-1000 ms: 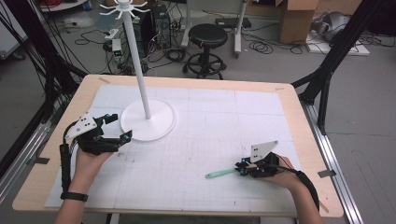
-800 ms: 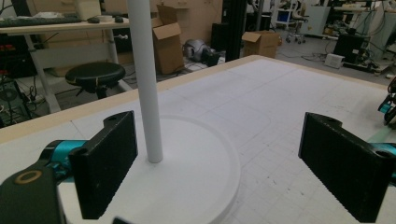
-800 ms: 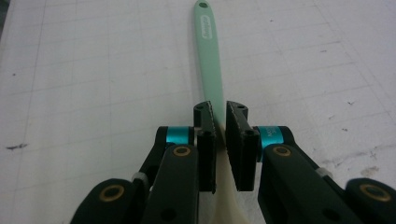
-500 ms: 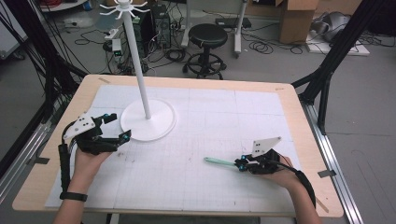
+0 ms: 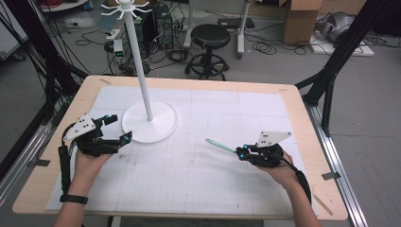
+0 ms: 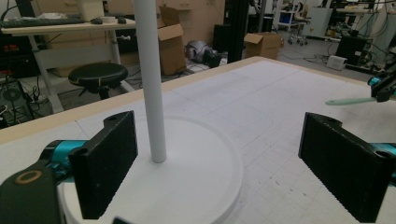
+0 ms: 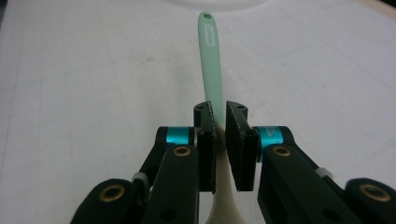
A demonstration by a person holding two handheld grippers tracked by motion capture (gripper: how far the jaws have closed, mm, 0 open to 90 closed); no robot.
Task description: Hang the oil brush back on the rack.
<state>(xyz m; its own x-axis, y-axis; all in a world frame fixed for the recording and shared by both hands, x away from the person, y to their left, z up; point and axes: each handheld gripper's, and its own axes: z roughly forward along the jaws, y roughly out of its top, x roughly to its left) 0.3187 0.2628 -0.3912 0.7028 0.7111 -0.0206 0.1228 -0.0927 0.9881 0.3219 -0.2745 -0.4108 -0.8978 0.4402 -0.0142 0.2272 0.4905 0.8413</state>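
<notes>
A mint-green utensil (image 7: 210, 56) with a hole in its handle end and a cream lower part sticks out ahead of my right gripper (image 7: 218, 116), whose jaws are shut on it. In the high view the right gripper (image 5: 240, 152) is at the table's right front, holding the utensil (image 5: 220, 145) above the mat with its handle pointing left and away. A white stand has a tall pole (image 5: 142, 71), hooks at the top and a round base (image 5: 150, 124). My left gripper (image 5: 120, 127) is open at the base's left edge; the pole (image 6: 150, 79) stands just beyond its jaws.
A white gridded mat (image 5: 203, 179) covers the wooden table (image 5: 302, 123). Past the far edge are a black stool (image 5: 209, 35), floor cables and cardboard boxes (image 5: 302, 19). Black frame posts flank the table on both sides.
The right gripper has lifted the utensil; its handle end has swung up and away from the front edge. The left gripper has stayed put.
</notes>
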